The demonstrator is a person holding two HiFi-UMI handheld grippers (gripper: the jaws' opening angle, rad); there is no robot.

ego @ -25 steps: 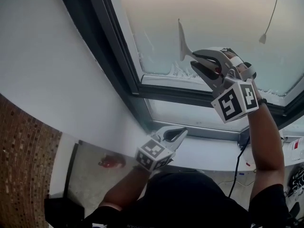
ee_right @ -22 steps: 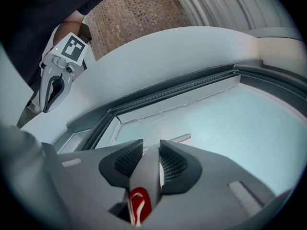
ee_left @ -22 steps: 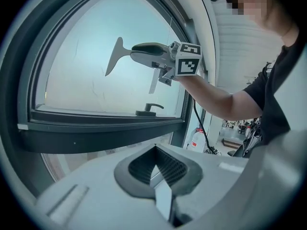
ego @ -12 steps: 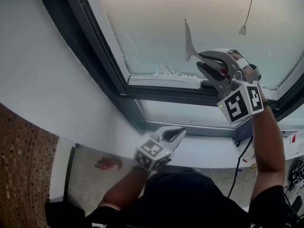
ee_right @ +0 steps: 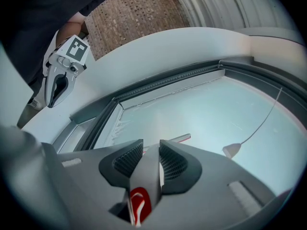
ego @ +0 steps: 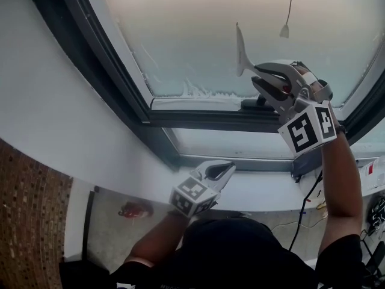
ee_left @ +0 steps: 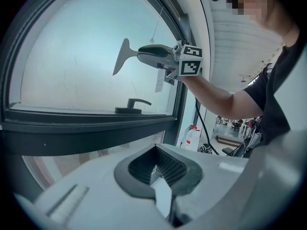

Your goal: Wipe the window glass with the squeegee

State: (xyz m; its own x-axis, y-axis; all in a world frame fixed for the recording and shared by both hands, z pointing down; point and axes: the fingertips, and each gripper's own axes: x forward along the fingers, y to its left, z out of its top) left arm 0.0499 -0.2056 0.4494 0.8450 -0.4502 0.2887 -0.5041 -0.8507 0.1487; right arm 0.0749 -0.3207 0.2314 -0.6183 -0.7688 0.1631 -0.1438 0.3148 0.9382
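The grey squeegee [ego: 242, 52] stands with its blade against the frosted window glass [ego: 192, 29]. My right gripper [ego: 256, 74] is shut on its handle. In the right gripper view the grey handle with a red mark [ee_right: 144, 186] sits between the pads, and the blade's edge [ee_right: 176, 139] shows beyond them. From the left gripper view the squeegee [ee_left: 123, 56] appears side-on in the right gripper [ee_left: 156, 56]. My left gripper [ego: 228, 167] rests low by the white sill, shut with nothing in it.
Soapy foam [ego: 201, 92] lines the glass's bottom edge. A dark window handle [ee_left: 131, 104] sits on the lower frame. A blind cord with a pendant [ego: 284, 31] hangs just right of the squeegee. The dark frame [ego: 108, 83] borders the glass on the left. Cables [ego: 307, 203] hang below the sill.
My right gripper has carried the squeegee rightward along the glass, closer to the hanging cord. The left gripper has stayed at the sill.
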